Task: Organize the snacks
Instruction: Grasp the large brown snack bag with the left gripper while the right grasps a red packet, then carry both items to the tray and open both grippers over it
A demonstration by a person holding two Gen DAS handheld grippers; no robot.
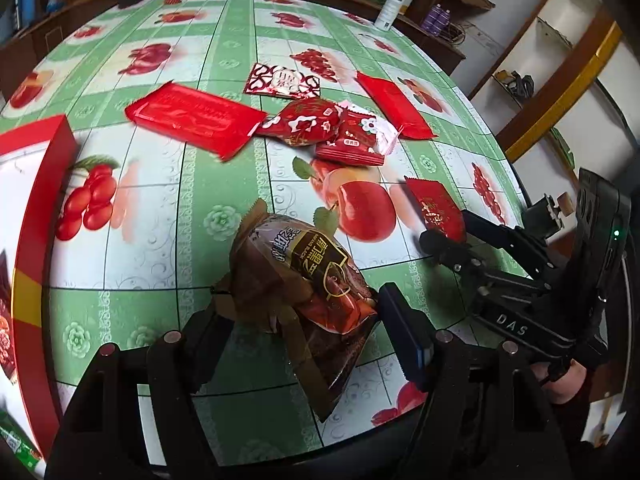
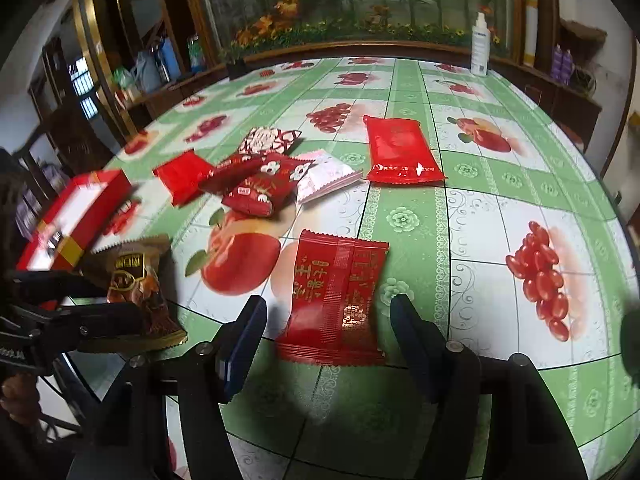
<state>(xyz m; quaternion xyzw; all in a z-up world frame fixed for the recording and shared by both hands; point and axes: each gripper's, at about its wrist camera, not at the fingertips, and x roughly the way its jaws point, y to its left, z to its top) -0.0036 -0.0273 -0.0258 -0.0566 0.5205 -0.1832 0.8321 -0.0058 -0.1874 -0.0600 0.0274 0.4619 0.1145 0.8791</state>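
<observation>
My left gripper [image 1: 300,312] has its jaws wide around a brown snack bag [image 1: 304,280] that lies on the table; it also shows at the left of the right wrist view [image 2: 136,280]. My right gripper [image 2: 328,320] is open, its fingers on either side of a red snack packet [image 2: 336,300] lying flat; the packet also shows in the left wrist view [image 1: 436,210]. A pile of red and pink snack packets [image 2: 272,176] lies mid-table. A red box [image 1: 36,220] stands at the left.
A long red packet [image 1: 192,118] and another red packet [image 2: 400,150] lie beyond the pile. A white spray bottle [image 2: 480,46] stands at the far edge of the fruit-patterned tablecloth [image 2: 500,200]. Shelves surround the table.
</observation>
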